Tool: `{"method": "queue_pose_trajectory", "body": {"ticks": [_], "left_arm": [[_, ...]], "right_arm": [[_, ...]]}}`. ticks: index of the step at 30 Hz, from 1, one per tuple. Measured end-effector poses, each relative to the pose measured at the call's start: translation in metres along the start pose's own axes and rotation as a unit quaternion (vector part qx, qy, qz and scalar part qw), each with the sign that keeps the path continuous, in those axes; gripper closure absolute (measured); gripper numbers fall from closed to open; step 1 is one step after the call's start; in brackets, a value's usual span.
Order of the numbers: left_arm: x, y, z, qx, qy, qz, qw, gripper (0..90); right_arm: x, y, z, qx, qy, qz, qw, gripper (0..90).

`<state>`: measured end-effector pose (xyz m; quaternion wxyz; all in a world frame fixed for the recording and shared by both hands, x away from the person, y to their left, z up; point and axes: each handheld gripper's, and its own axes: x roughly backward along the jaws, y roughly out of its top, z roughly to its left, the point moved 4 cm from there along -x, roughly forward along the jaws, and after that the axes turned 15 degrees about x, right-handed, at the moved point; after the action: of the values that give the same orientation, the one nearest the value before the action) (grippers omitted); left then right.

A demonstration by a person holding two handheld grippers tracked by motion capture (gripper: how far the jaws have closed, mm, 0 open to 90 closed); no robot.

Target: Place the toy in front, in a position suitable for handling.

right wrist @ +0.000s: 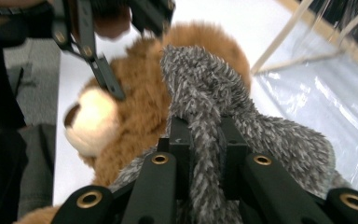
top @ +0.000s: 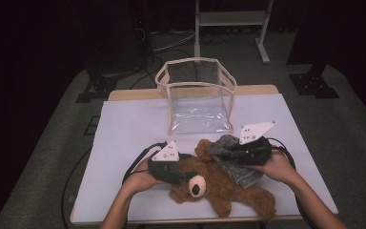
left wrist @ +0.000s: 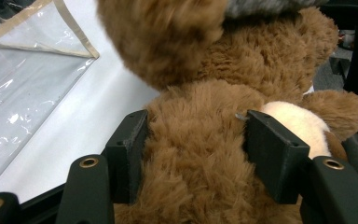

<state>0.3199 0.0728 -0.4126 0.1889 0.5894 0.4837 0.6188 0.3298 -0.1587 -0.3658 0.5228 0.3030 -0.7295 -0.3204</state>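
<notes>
brown teddy bear [top: 219, 183] lies on the white table cover [top: 124, 133], near the front edge, long axis running left-right across the table, muzzle facing up and toward the person; a grey fuzzy garment [top: 231, 155] is draped over its upper part on the right.

left gripper [left wrist: 196, 149] clenched on the bear's body beside the cream muzzle [left wrist: 298, 123], fur bulging between the two jaws; it pins the bear down. right gripper [right wrist: 204, 144] clamped tight on a bunched fold of the grey garment, the cloth pinched into a narrow strip between the jaws; the garment runs away from this gripper over the bear's shoulder toward the bear's far side.

the key relation: garment sits on top of the bear, right hand [top: 279, 164] is the one on it, left hand [top: 140, 179] holds the bear from the other side; the likely move is drawing the cloth along or around the body while the bear stays anchored.

clear plastic bag [top: 198, 95] stands open just behind the bear, well within reach, not touching the grippers; its near wall could catch a wide swing of the cloth; nothing else on the cover.
</notes>
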Motion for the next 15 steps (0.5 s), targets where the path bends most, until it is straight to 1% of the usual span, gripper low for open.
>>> {"method": "queue_pose_trajectory", "body": {"ticks": [2, 3, 4, 5, 6, 7, 8, 9, 10, 11, 12, 13, 14, 15], "left_arm": [[0.000, 0.000, 0.000, 0.000, 0.000, 0.000, 1.0000, 40.1], [0.000, 0.000, 0.000, 0.000, 0.001, 0.001, 1.0000, 40.1], [0.000, 0.000, 0.000, -0.001, 0.001, 0.001, 1.0000, 40.2], [0.000, 0.000, -0.001, -0.001, -0.001, 0.000, 1.0000, 40.2], [0.000, 0.000, -0.001, -0.001, -0.001, 0.000, 1.0000, 40.2], [0.000, 0.000, -0.001, -0.001, 0.000, 0.001, 1.0000, 40.2], [0.000, 0.000, -0.001, -0.001, 0.000, 0.001, 1.0000, 40.2], [0.000, 0.000, -0.001, -0.001, 0.000, 0.001, 1.0000, 40.2], [0.000, 0.000, -0.001, 0.000, 0.000, 0.000, 1.0000, 40.2], [0.000, 0.000, -0.001, 0.001, -0.001, 0.000, 1.0000, 40.2], [0.000, 0.000, -0.001, 0.001, -0.001, 0.000, 1.0000, 40.1], [0.000, 0.000, -0.001, 0.001, -0.001, 0.000, 1.0000, 40.1], [0.000, 0.000, -0.001, 0.001, -0.001, 0.000, 1.0000, 40.1], [0.000, 0.000, 0.000, 0.000, -0.001, -0.002, 1.0000, 40.1]], "right_arm": [[0.001, -0.001, 0.001, 0.001, 0.000, -0.001, 1.0000, 78.9], [-0.002, -0.011, 0.003, -0.004, 0.005, 0.014, 0.9999, 79.0], [-0.005, -0.018, 0.005, -0.004, 0.006, 0.031, 0.9995, 78.9], [-0.005, -0.023, 0.006, -0.008, 0.005, 0.031, 0.9995, 78.8], [-0.002, -0.024, 0.006, -0.018, 0.007, 0.021, 0.9996, 78.8], [0.001, -0.022, 0.006, -0.016, 0.004, 0.018, 0.9997, 78.8], [0.001, -0.022, 0.006, -0.016, 0.004, 0.018, 0.9997, 78.8], [0.010, -0.016, 0.006, -0.007, -0.006, 0.009, 0.9999, 78.8], [0.010, -0.016, 0.006, -0.007, -0.006, 0.009, 0.9999, 78.8], [0.019, -0.010, 0.005, -0.006, -0.013, -0.008, 0.9999, 78.9], [0.019, -0.010, 0.005, -0.006, -0.013, -0.008, 0.9999, 78.9], [0.025, -0.011, 0.006, -0.003, -0.019, -0.008, 0.9998, 78.8], [0.026, -0.014, 0.007, -0.004, -0.017, -0.006, 0.9998, 78.8], [0.026, -0.020, 0.009, -0.007, -0.015, 0.005, 0.9998, 78.8]]}}
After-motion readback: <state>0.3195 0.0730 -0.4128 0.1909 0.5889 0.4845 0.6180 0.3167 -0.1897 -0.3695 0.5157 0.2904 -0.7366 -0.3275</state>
